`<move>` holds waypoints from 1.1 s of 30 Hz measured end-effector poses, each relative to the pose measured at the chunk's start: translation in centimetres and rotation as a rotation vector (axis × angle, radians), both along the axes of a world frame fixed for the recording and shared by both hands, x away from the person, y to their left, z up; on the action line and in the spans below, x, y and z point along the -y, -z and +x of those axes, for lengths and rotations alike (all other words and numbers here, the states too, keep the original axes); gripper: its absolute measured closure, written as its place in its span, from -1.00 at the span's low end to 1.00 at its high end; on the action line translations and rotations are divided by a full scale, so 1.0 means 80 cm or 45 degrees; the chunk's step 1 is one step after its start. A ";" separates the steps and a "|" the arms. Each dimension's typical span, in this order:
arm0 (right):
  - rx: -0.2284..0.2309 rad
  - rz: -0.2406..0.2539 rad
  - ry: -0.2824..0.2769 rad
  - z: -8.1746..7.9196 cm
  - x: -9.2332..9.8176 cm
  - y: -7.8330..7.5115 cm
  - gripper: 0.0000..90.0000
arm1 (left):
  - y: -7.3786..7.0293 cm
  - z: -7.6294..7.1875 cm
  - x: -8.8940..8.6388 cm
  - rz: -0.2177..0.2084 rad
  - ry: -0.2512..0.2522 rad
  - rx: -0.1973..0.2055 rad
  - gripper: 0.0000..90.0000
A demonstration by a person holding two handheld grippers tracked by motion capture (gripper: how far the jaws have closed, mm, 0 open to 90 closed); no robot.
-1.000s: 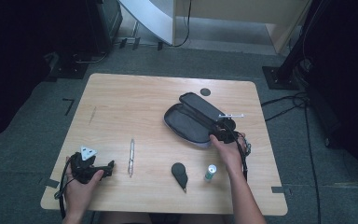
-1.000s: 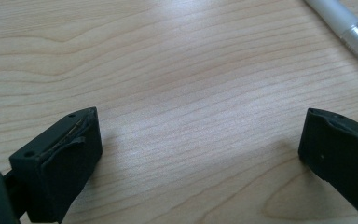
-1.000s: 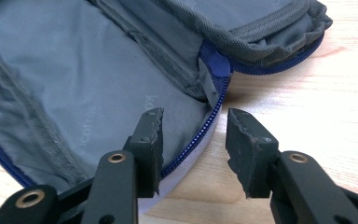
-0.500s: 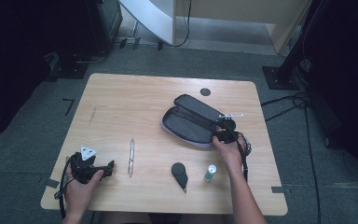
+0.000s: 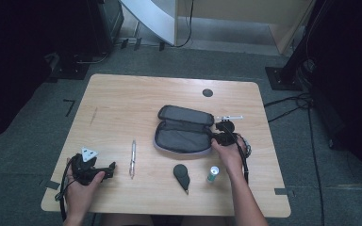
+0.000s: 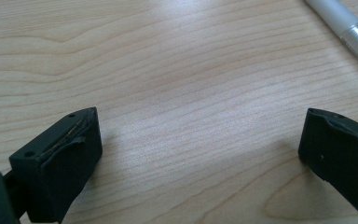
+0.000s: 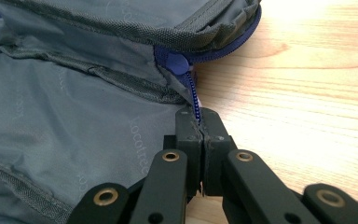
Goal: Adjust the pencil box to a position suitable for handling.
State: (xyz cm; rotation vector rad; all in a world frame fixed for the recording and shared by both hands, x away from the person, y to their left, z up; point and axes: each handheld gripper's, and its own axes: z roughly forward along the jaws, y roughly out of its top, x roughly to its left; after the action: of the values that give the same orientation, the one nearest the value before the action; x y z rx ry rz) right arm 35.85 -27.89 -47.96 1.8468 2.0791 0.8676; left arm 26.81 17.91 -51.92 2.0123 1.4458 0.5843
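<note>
An open grey pencil case (image 5: 185, 129) with a blue zipper lies at the middle right of the wooden table (image 5: 122, 103). My right gripper (image 5: 215, 139) sits at the case's right end. In the right gripper view its jaws (image 7: 200, 119) are shut on the zipper edge of the case (image 7: 74, 93), just below the blue zipper pull (image 7: 176, 61). My left gripper (image 5: 109, 169) rests near the table's front left corner and stands open (image 6: 200, 140) with bare wood between its fingers. A silver pen (image 5: 133, 157) lies just right of it, also seen as the pen (image 6: 349, 32) ahead of the left jaws.
A black teardrop-shaped item (image 5: 181, 174) and a small green-and-white tube (image 5: 212, 174) lie in front of the case. A thin white item (image 5: 229, 117) lies behind the right gripper. A black round cap (image 5: 207, 92) sits near the far edge.
The case's lid has shifted a little to the left and lies flatter. Both hands stay where they were.
</note>
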 end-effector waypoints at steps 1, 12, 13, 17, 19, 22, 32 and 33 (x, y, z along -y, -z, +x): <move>-0.001 0.003 -0.003 -0.001 -0.003 0.000 0.97 | 0.000 0.000 0.000 0.000 0.000 0.000 -1.00; 0.043 0.026 -0.085 0.001 -0.011 -0.003 0.77 | 0.000 0.000 0.000 0.001 0.000 0.000 -1.00; 0.048 0.031 -0.090 0.000 -0.011 -0.003 0.62 | 0.000 0.000 0.000 0.001 0.000 0.000 -1.00; 0.098 0.027 -0.075 -0.006 -0.007 -0.011 0.24 | 0.000 0.000 0.000 0.001 0.000 0.000 -1.00; 0.129 0.046 -0.099 -0.013 -0.002 -0.019 0.01 | 0.000 0.000 0.000 0.001 0.000 0.000 -1.00; 0.161 0.050 -0.119 -0.020 0.000 -0.026 -0.10 | 0.000 0.000 0.000 0.001 0.000 0.000 -1.00; 0.284 0.046 -0.128 -0.061 0.014 -0.059 -0.64 | 0.000 0.000 0.000 0.001 0.000 0.000 -1.00; 0.293 0.056 -0.131 -0.065 0.015 -0.062 -0.67 | 0.000 0.000 0.000 0.001 0.001 0.000 -1.00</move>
State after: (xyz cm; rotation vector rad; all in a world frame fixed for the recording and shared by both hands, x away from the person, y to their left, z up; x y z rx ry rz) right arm 30.63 -29.13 -43.02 1.5864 2.0397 1.1022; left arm 26.81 17.92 -51.92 2.0132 1.4453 0.5850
